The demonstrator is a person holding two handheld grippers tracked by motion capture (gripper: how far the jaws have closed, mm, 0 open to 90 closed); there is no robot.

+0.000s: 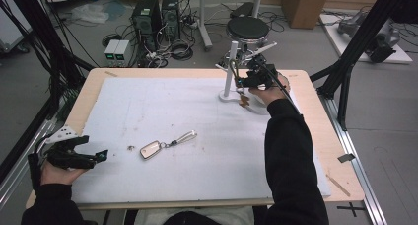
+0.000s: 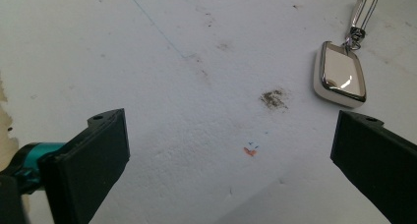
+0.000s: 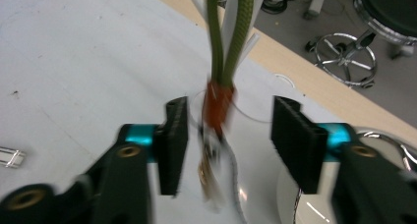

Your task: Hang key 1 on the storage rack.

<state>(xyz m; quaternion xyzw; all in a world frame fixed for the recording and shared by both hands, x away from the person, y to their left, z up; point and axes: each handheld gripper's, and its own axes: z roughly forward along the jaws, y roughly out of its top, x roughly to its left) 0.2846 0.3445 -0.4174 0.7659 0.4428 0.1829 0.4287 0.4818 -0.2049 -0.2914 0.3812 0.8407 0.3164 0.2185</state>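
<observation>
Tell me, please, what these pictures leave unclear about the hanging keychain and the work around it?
- Charm under the green cord: motion-blurred in the right gripper view.
- Cord's top: cut off by that view's upper edge.
- Stand: its hook too small in the high view.
- Speck beside the key fob: too small to identify.

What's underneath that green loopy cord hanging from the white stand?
Under the green cord an orange band joins its two strands, and a blurry metal charm dangles below, between the right gripper's open jaws. What the charm is stays unclear. The white stand's base sits below.
</observation>
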